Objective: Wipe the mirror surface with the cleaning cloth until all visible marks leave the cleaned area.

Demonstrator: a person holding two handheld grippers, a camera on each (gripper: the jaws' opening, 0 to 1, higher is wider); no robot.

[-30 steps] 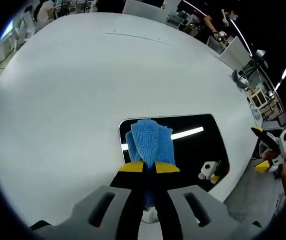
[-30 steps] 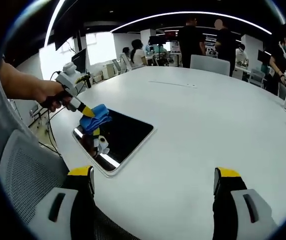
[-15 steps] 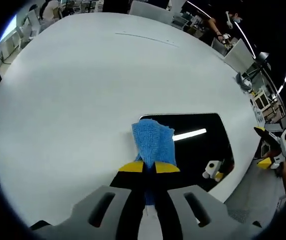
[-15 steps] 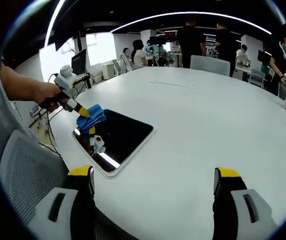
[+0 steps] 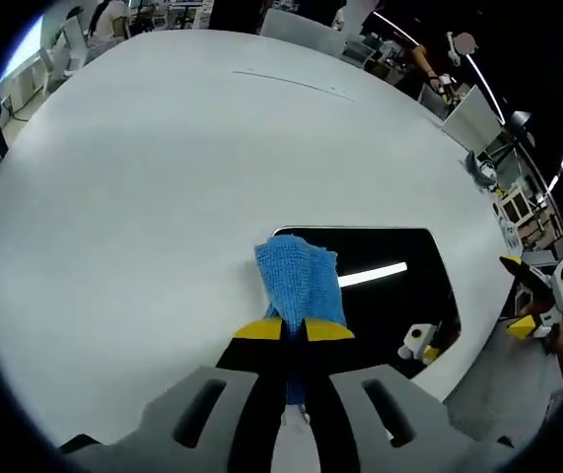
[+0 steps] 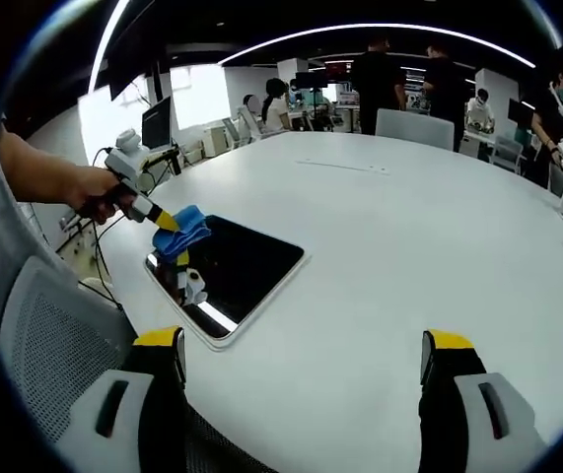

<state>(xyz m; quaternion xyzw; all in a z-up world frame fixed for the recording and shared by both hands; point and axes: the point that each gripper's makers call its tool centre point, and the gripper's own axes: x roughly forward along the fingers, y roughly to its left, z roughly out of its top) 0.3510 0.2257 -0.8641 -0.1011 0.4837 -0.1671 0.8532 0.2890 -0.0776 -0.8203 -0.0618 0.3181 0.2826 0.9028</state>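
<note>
Left tool (image 5: 295, 330) clenched on blue cloth (image 5: 300, 282), seemingly touching mirror (image 5: 399, 286); right tool (image 6: 301, 357) released.

My mirror (image 5: 389, 286) lies flat on the white table (image 5: 143, 187), close to its near edge: a dark, rounded-corner rectangle with a thin pale rim, reflecting a bright ceiling light strip. The cloth (image 5: 299, 286) is blue and nubbly, bunched up and pinched in my left gripper (image 5: 295, 330), pressed down on the mirror's corner and overlapping its edge onto the table.
</note>
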